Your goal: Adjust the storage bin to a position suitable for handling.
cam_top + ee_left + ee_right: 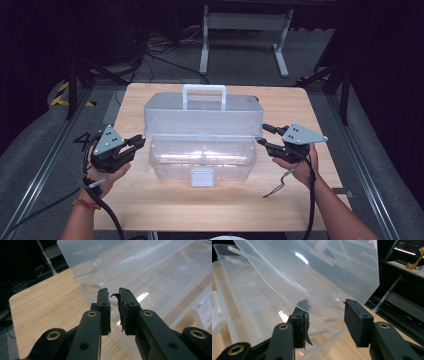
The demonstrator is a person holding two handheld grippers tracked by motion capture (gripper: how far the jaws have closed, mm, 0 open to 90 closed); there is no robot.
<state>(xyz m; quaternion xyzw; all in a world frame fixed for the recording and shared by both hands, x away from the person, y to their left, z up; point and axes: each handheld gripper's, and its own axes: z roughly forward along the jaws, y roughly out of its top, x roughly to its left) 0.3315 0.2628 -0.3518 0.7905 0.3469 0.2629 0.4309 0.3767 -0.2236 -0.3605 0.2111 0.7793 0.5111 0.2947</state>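
So the table [150, 210] has a clear box [202, 160] sitting mid-table, lid [202, 117] tilted up. My right gripper [325, 322] sits wide around the lid's edge, pads not pressing. My left gripper [114, 311] is just a narrow gap by the box's end, holding nothing.

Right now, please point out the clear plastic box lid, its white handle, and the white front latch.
Clear plastic box lid [202, 117], high view, middle of raised lid panel.
White handle [204, 88], high view, top bar of handle.
White front latch [202, 177], high view, centre of latch plate.
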